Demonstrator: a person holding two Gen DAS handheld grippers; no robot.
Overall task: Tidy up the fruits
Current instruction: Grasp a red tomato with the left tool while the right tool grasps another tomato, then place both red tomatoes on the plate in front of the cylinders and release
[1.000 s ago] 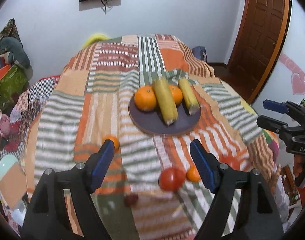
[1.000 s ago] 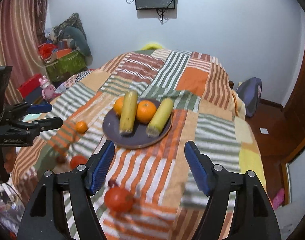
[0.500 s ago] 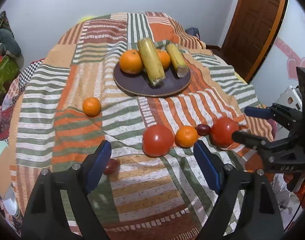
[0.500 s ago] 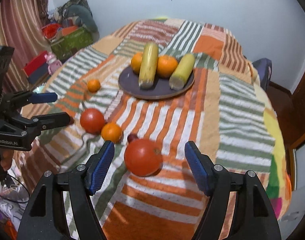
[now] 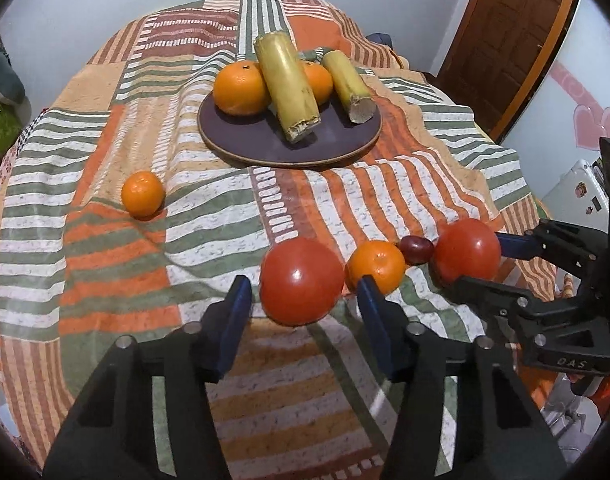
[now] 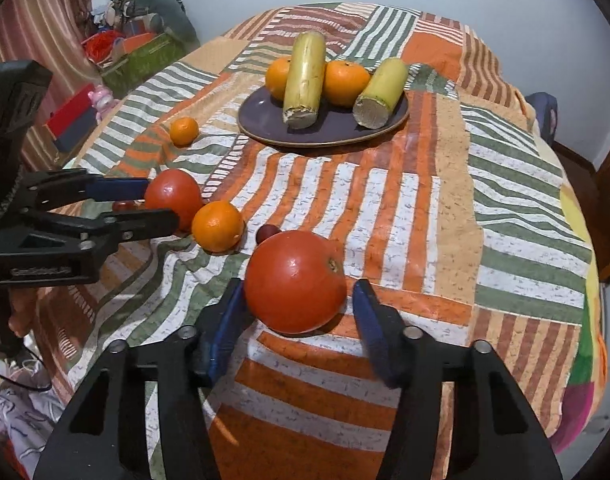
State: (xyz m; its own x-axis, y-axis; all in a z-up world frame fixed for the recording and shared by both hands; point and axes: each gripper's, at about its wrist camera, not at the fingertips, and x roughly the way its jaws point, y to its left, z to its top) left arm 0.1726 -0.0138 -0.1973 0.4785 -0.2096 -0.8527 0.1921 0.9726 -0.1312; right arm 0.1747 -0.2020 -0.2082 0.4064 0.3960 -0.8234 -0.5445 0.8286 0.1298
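— Left wrist view: left gripper (image 5: 301, 296) closing around a red tomato (image 5: 301, 282) on the striped cloth (image 5: 105, 264), pads not yet touching.

— Right gripper (image 6: 295, 300) likewise, closing on its tomato (image 6: 295, 282). Next: clamp gently, carry both toward the plate (image 6: 265, 118).

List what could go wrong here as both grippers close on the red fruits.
1. The left gripper is closing around a round, glossy red fruit; it may squirt out and roll on the rumpled cloth.
2. An orange sits right by that gripper's blue pad, so it could get knocked.
3. The right gripper is closing on the other red fruit; squeezing hard may bruise it.
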